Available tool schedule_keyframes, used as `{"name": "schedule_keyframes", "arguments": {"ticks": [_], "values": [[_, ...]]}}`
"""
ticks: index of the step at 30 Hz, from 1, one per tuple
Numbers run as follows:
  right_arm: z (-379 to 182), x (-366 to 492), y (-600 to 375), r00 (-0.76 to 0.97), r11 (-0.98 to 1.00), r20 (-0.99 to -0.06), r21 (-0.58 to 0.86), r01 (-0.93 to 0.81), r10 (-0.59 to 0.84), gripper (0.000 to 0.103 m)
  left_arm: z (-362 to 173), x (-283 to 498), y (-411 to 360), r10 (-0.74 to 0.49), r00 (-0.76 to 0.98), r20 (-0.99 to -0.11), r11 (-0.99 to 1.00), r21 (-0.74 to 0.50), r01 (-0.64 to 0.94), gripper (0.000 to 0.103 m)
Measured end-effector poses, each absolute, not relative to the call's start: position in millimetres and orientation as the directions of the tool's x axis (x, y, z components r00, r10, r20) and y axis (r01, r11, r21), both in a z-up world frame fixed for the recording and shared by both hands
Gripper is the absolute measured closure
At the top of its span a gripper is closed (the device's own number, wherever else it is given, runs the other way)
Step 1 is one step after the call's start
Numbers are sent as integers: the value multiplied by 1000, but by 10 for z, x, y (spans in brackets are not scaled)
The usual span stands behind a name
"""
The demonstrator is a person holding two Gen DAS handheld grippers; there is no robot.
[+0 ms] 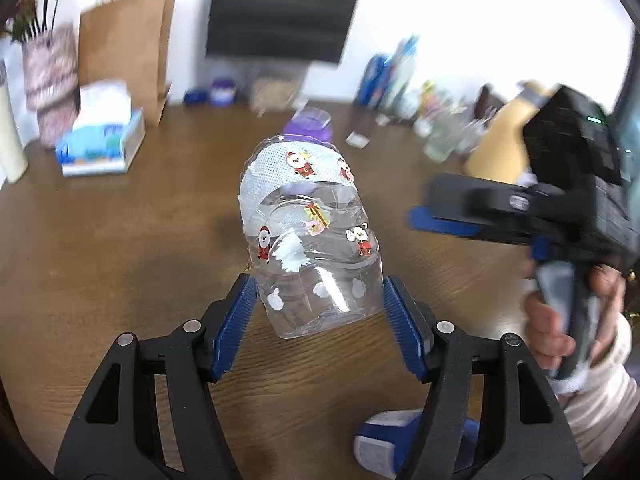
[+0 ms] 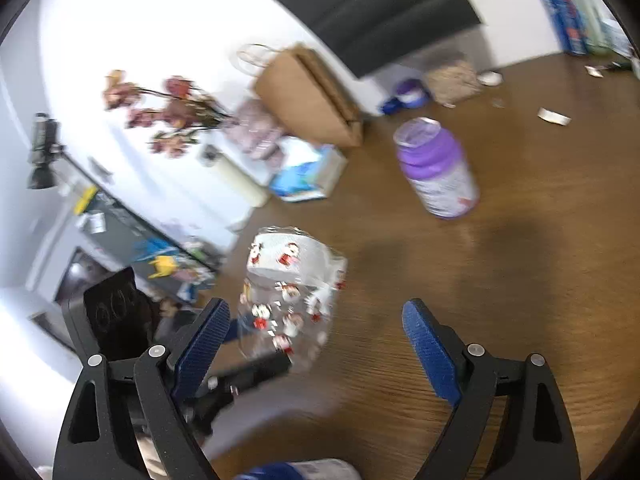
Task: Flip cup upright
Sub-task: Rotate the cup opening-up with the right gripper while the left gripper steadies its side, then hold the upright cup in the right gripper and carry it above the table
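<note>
A clear plastic cup (image 1: 312, 236) with Santa stickers and a white mesh band is held in the air above the brown table (image 1: 120, 240), tilted, its base toward my left gripper (image 1: 318, 304). The left gripper's blue pads (image 1: 236, 320) press the cup's lower sides, so it is shut on the cup. The cup also shows in the right wrist view (image 2: 292, 292), blurred, left of centre. My right gripper (image 2: 316, 340) is open and empty, to the right of the cup; it shows at the right of the left wrist view (image 1: 500, 208).
A purple-capped bottle (image 2: 438, 168) stands on the table behind the cup. A tissue box (image 1: 100, 144), a paper bag (image 1: 124, 48) and a flower vase (image 1: 50, 76) stand at the back left. Several bottles and jars (image 1: 440, 120) line the back right.
</note>
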State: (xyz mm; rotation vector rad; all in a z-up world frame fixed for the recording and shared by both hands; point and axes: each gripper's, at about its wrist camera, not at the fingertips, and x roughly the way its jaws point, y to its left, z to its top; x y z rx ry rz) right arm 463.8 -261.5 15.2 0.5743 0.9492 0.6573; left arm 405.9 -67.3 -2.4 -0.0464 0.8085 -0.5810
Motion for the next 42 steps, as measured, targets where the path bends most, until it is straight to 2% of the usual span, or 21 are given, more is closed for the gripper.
{"name": "schedule_keyframes", "arguments": {"ticks": [3, 11, 12, 14, 16, 20, 22, 24, 26, 28, 30, 32, 35, 42], "values": [[288, 4656, -2441, 397, 635, -514, 718, -285, 760, 11, 161, 3832, -568, -545, 611, -575, 824, -233, 516, 41], [581, 4604, -2045, 337, 541, -436, 764, -351, 834, 11, 336, 3436, -275, -618, 634, -465, 780, -263, 568, 41], [618, 4582, -2000, 330, 538, -435, 761, -362, 838, 13, 352, 3390, -233, -630, 632, -451, 771, -264, 579, 41], [681, 4521, -1891, 312, 534, -437, 748, -395, 843, 25, 382, 3291, -167, -634, 642, -430, 768, -251, 590, 41], [729, 4446, -1798, 298, 520, -429, 743, -421, 853, 31, 389, 3239, -88, -638, 647, -417, 765, -254, 591, 41], [881, 4234, -1648, 338, 571, -460, 663, -484, 821, 35, 392, 3171, 29, -655, 632, -414, 750, -259, 608, 39], [955, 4064, -1578, 410, 635, -486, 569, -522, 772, 35, 383, 3149, 63, -627, 655, -421, 774, -242, 586, 24], [977, 3835, -1499, 499, 695, -487, 451, -560, 717, 35, 342, 3137, 88, -626, 659, -416, 775, -240, 584, 21], [937, 3679, -1433, 566, 742, -485, 360, -565, 667, 35, 287, 3104, 86, -615, 671, -414, 783, -223, 580, 23], [855, 3559, -1385, 636, 787, -471, 268, -557, 611, 34, 206, 3029, 17, -599, 685, -416, 791, -171, 587, 42], [790, 3540, -1362, 656, 805, -481, 231, -546, 582, 34, 121, 2978, -70, -579, 688, -438, 797, -123, 592, 52], [690, 3561, -1382, 643, 802, -493, 241, -546, 586, 33, 32, 2950, -105, -546, 707, -450, 815, -92, 572, 52], [588, 3588, -1370, 632, 804, -513, 237, -545, 580, 33, -82, 3028, -83, -549, 684, -479, 817, -137, 560, 52], [422, 3354, -1238, 664, 836, -558, 105, -538, 498, 31, -327, 3026, -110, -557, 642, -527, 810, -173, 560, 49]]}}
